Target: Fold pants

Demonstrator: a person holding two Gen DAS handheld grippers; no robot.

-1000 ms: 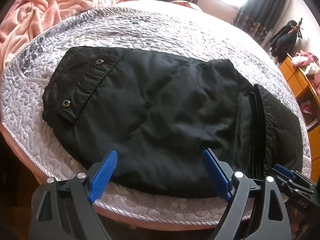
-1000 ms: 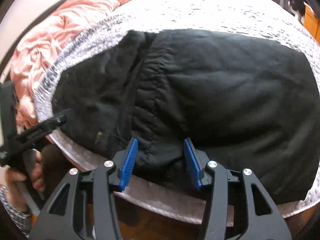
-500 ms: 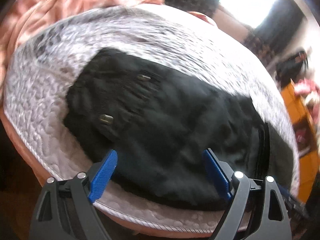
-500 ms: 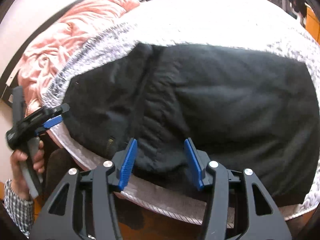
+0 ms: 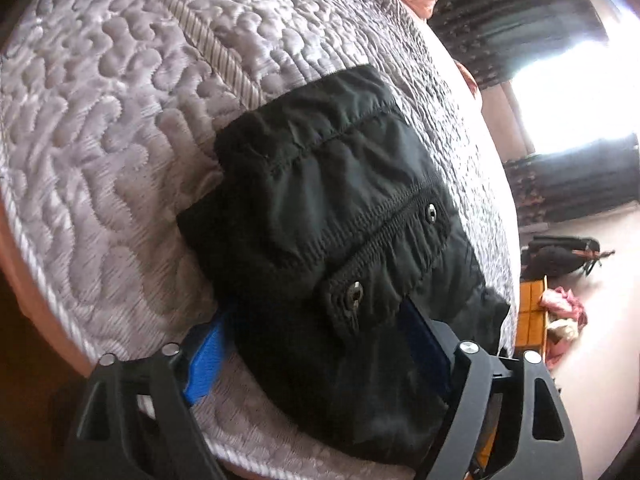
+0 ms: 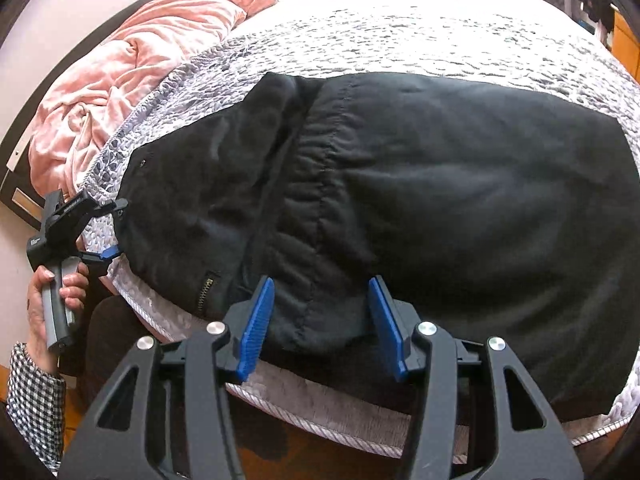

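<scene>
Left gripper (image 5: 320,344): spread wide, astride the snap-pocket end of the pants, near bed edge; not pinching.
Right gripper (image 6: 320,320): spread, straddling the hem bulge.
Pants (image 6: 400,200): black, folded, on quilted bed (image 6: 400,40) along near edge.
Handling: soft, light, slippery; best pinched at stitched seams.

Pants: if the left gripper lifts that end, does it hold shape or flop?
Likely flop: the pants lie limp and wrinkled on the quilt, with no stiff panels showing. The shiny thin weave may slip, though the left gripper has its jaws open around a thick seamed end with snaps, which should grip better.
</scene>
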